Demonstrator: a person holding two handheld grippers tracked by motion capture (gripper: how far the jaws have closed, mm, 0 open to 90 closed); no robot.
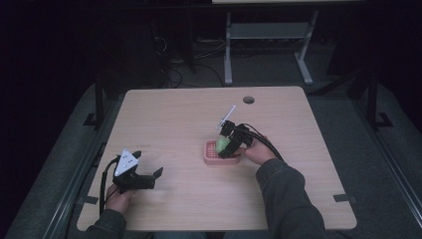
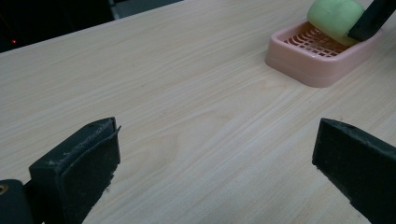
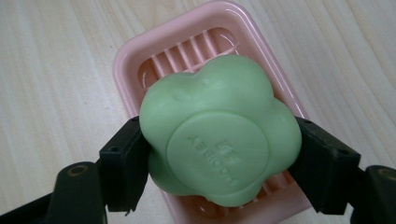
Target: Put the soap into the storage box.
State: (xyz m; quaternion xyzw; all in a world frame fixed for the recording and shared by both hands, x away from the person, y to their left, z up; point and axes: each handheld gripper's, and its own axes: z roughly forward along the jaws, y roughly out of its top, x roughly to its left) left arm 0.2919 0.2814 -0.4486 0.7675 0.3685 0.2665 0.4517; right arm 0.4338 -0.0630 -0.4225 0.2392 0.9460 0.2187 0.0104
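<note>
Soap [image 3: 219, 135], green, lobed, gripped in right claw [image 3: 219, 154] over slatted pink dish [image 3: 140, 56]; left claw [image 2: 215, 158] gapes empty.

Light wood-grain table [image 1: 189, 124], rounded corners, takes up the middle of the high view. Round grommet hole [image 1: 249, 99] near its top edge, right of centre. Pink slatted soap dish [image 1: 211, 153] sits flat on the tabletop just right of frame centre; also upper right in the left gripper view [image 2: 317, 70]. Dark tabs [image 1: 344, 198] at the lower-right and lower-left edges, possibly tape, too small to tell. Table stands on grey floor [image 1: 348, 119].
</note>
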